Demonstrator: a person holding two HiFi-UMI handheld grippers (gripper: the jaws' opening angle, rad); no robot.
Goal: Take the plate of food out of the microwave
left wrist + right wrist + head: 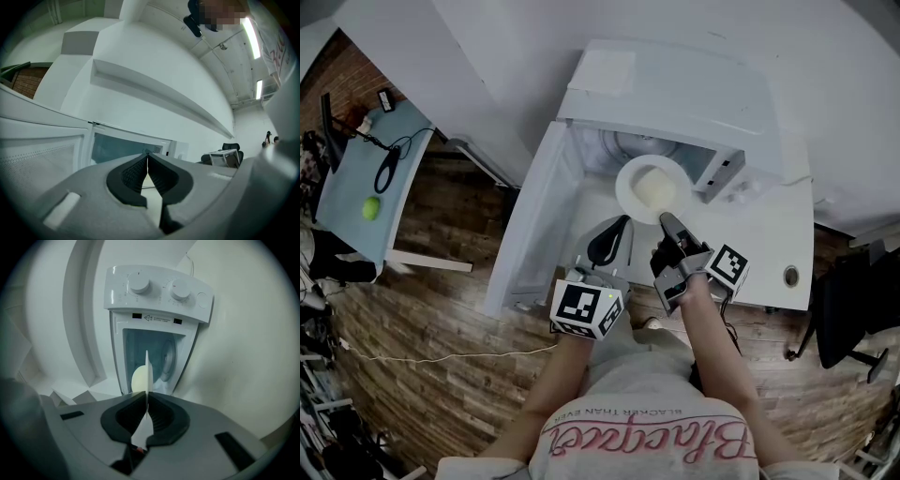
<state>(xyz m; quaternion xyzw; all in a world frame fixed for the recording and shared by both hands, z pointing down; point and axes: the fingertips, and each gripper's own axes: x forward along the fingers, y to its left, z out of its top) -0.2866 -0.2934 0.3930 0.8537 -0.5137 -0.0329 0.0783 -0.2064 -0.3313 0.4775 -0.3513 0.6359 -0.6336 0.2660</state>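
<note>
Round white plate carrying pale yellow food at centre; right tongs pinching its 6 o'clock rim; left tongs pressing together, holding nothing.

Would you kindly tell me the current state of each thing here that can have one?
microwave door: swung wide open.
plate: gripped by its near rim, at the mouth of the microwave's cavity.
food: lying on the plate.
right gripper: shut on the plate's rim.
left gripper: shut, nothing between its jaws.
</note>
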